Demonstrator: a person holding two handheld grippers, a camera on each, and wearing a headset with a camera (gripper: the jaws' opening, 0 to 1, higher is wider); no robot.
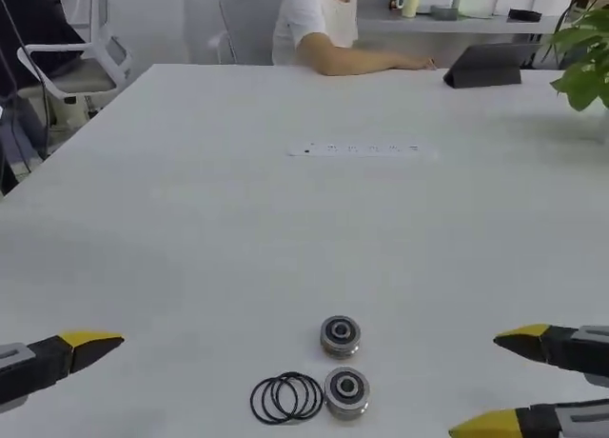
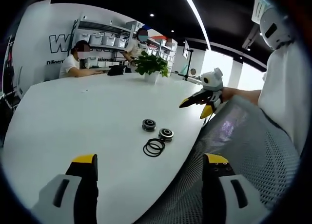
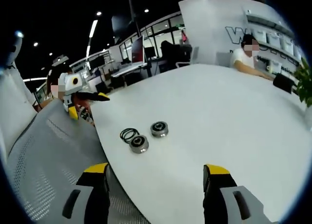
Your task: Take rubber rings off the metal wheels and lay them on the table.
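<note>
While both grippers hung over the near edge of the white table (image 1: 190, 219), neither held anything. The left gripper (image 2: 149, 159) had its yellow-tipped jaws spread wide and empty, and the right gripper (image 3: 156, 168) was spread just as wide, also empty. Between them, close to the table's edge, two metal wheels lay flat, the farther wheel (image 1: 340, 334) just behind the nearer wheel (image 1: 346, 389). A small pile of black rubber rings (image 1: 285, 398) lay on the table just left of the nearer wheel, seemingly touching it. A person (image 1: 319, 29) sat at the far side.
</note>
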